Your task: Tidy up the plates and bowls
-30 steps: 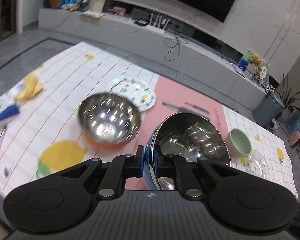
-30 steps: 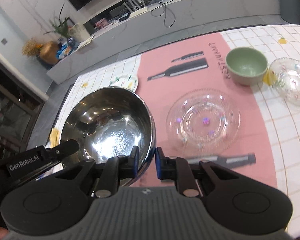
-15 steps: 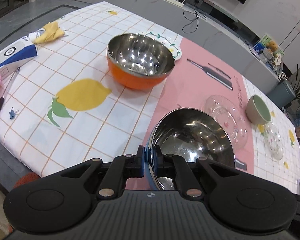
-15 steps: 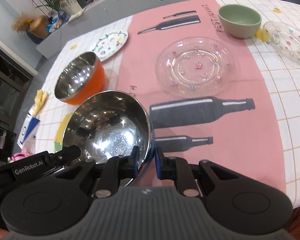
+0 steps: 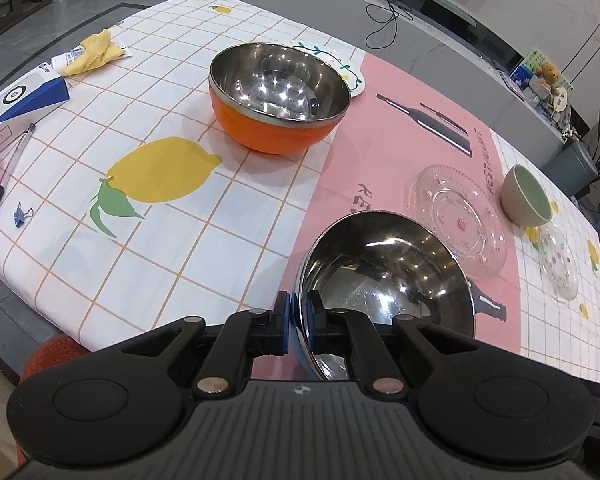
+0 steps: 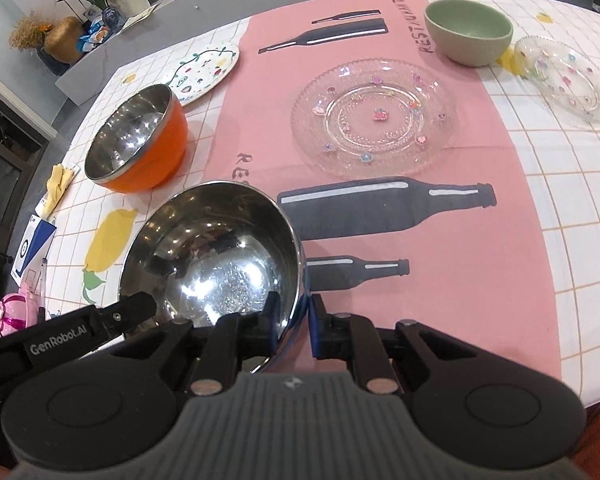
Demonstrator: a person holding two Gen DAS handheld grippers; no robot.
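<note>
Left wrist view: left tool [image 5: 298, 322] clamped on the rim of the blue steel bowl [image 5: 388, 264], at the surface's near edge, on the pink runner [image 5: 380, 152]. Orange bowl [image 5: 278, 98] stands toward the far edge.

Right wrist view: right tool [image 6: 294, 320] clamps the same bowl's opposite rim. Glass plate [image 6: 374, 114] mid-runner; green bowl [image 6: 468, 32] near the far right corner.

Bare pink runner [image 6: 440, 280] ahead; orange bowl [image 6: 140, 152], seemingly clear, far left

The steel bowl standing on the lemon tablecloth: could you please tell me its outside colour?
Orange outside, bare steel inside: the bowl shows best in the left wrist view.
</note>
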